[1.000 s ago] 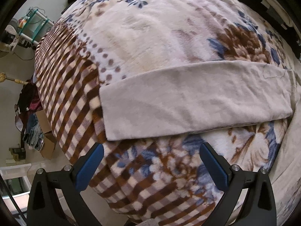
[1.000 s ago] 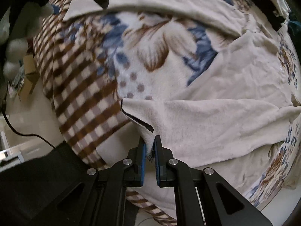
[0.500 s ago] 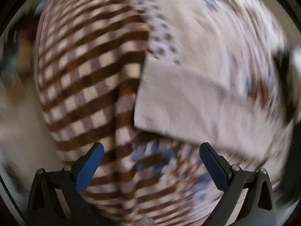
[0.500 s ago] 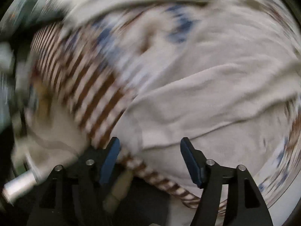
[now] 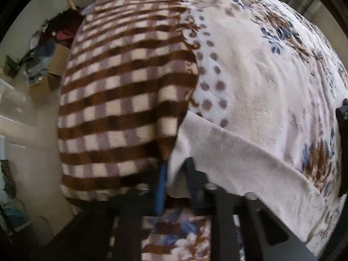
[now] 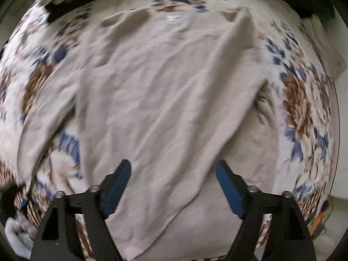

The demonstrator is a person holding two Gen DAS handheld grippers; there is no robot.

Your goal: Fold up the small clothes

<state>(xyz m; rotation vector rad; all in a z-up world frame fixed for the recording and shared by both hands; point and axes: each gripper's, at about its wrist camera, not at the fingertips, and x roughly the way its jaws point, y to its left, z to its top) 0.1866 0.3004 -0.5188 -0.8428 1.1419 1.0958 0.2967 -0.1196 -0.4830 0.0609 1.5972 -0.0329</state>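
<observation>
Beige fabric fills both views: a small long-sleeved shirt [image 6: 156, 100] lies spread on a bed under a fleece blanket [image 5: 250, 82] printed with blue and brown flowers, and with a brown check band toward nine o'clock in the left wrist view. In that view the left tongs [image 5: 174, 182] point steeply down at six o'clock, their blue pads closing on a corner of the shirt [image 5: 239, 158], which runs as a band from the pads out toward four o'clock; the cloth bunches up between the pads and they pinch it. At nine o'clock, off the bed, a cardboard box [image 5: 52, 74] with clothes piled about it stands on the floor. In the right wrist view the right tongs [image 6: 174, 182] hang straight down over the shirt body, jaws wide and opening, with cloth spread flat beneath the gap but nothing pressed between the blue pads. One sleeve trails toward eight o'clock; the other lies folded across the body from one o'clock toward six. The neckline sits at twelve o'clock. The picture is slightly blurred at its edges.
</observation>
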